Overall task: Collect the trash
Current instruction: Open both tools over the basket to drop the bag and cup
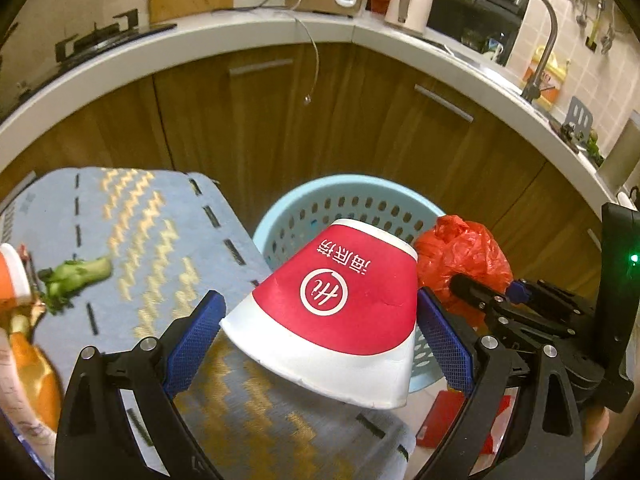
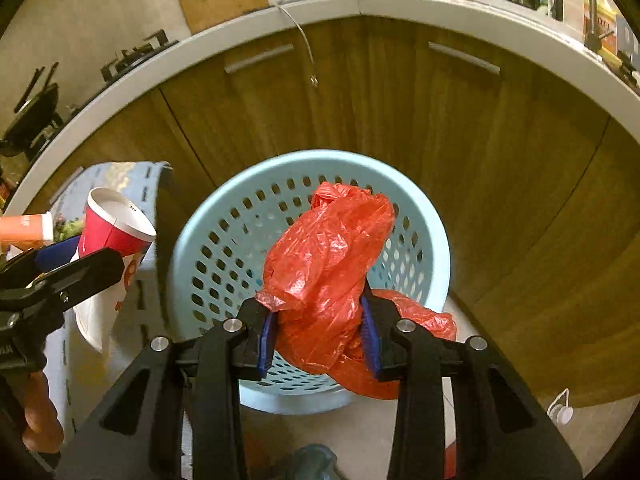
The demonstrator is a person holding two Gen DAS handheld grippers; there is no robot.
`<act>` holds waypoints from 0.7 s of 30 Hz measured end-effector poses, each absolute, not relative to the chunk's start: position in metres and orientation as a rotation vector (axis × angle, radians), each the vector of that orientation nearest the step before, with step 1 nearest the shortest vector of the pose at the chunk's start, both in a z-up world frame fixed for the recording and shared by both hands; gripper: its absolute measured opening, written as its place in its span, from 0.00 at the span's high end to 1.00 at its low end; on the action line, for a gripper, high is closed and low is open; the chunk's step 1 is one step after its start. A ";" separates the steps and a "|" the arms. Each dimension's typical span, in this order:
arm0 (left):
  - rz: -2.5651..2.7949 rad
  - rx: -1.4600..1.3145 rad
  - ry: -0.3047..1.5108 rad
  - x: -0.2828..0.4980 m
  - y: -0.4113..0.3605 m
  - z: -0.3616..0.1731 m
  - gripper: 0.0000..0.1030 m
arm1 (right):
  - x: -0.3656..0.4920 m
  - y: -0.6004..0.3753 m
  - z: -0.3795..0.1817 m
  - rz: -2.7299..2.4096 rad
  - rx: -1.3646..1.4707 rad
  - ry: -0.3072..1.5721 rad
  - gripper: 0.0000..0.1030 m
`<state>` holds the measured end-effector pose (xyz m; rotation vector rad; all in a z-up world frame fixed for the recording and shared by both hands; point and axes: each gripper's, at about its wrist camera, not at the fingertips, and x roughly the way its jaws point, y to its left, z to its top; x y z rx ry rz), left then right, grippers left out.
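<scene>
My left gripper [image 1: 320, 320] is shut on a red and white paper cup [image 1: 340, 304], held upside down at the table's edge beside a light blue perforated basket [image 1: 344, 196]. My right gripper [image 2: 318, 332] is shut on a crumpled red plastic bag [image 2: 324, 264] and holds it over the basket [image 2: 224, 216]. The bag also shows in the left wrist view [image 1: 460, 256], with the right gripper [image 1: 476, 292] behind it. The cup [image 2: 112, 240] and left gripper [image 2: 72, 264] show at the left of the right wrist view.
A blue patterned cloth [image 1: 152, 232] covers the table, with a green vegetable scrap [image 1: 76, 276] and an orange and white container [image 1: 12, 276] on it. Wooden cabinets [image 1: 360, 120] under a white counter [image 1: 240, 36] stand behind the basket. A red item [image 1: 444, 416] lies on the floor.
</scene>
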<state>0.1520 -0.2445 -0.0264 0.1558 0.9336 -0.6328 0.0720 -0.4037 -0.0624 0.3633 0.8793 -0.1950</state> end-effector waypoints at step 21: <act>-0.605 0.130 0.937 0.151 -0.235 -0.017 0.10 | 0.061 -0.412 -0.052 -0.223 0.409 0.864 0.51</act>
